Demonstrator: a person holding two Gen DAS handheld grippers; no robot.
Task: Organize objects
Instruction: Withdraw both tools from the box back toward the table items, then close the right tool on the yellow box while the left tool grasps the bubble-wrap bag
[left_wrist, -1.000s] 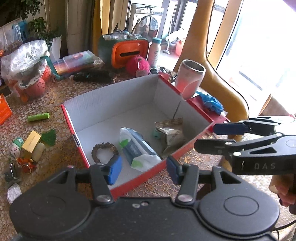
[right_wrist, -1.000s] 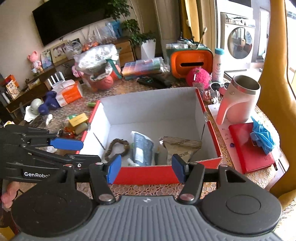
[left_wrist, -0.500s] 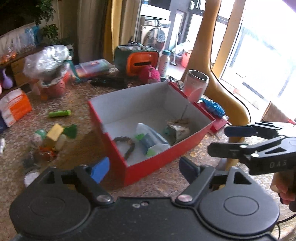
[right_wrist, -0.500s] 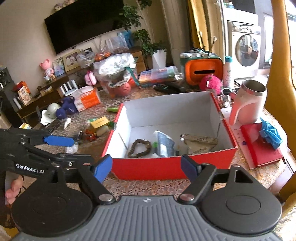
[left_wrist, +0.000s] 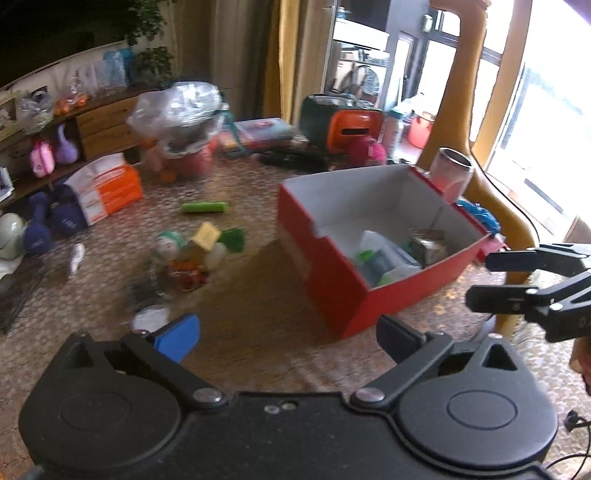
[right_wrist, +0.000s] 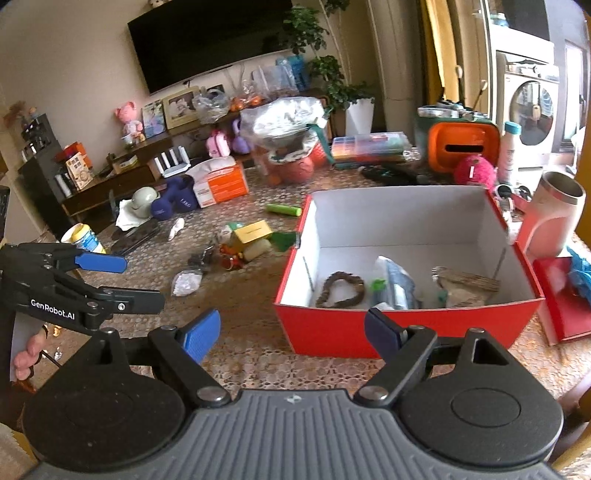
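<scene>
A red box (right_wrist: 406, 332) with a white inside stands on the patterned table; the left wrist view shows the box (left_wrist: 332, 280) at centre right. In it lie a brown bracelet (right_wrist: 340, 293), a plastic packet (right_wrist: 395, 284) and a foil pouch (right_wrist: 465, 288). Left of the box is a loose pile with a yellow block (right_wrist: 253, 230), and a green tube (right_wrist: 283, 209) lies behind it. My left gripper (left_wrist: 288, 338) hovers over bare table left of the box, its jaws opening with nothing between them. My right gripper (right_wrist: 291, 334) is open and empty before the box's front wall.
A pink mug (right_wrist: 554, 218) and a red notebook (right_wrist: 557, 295) sit right of the box. An orange case (right_wrist: 460, 146), a pink ball (right_wrist: 474, 171), an orange tissue pack (right_wrist: 221, 184) and blue dumbbells (right_wrist: 173, 203) crowd the far side. A yellow chair (left_wrist: 480, 184) stands behind the box.
Both grippers have drawn back from the box and their jaws have spread wider. The left one has swung to the left, so the loose pile now sits ahead of it.
</scene>
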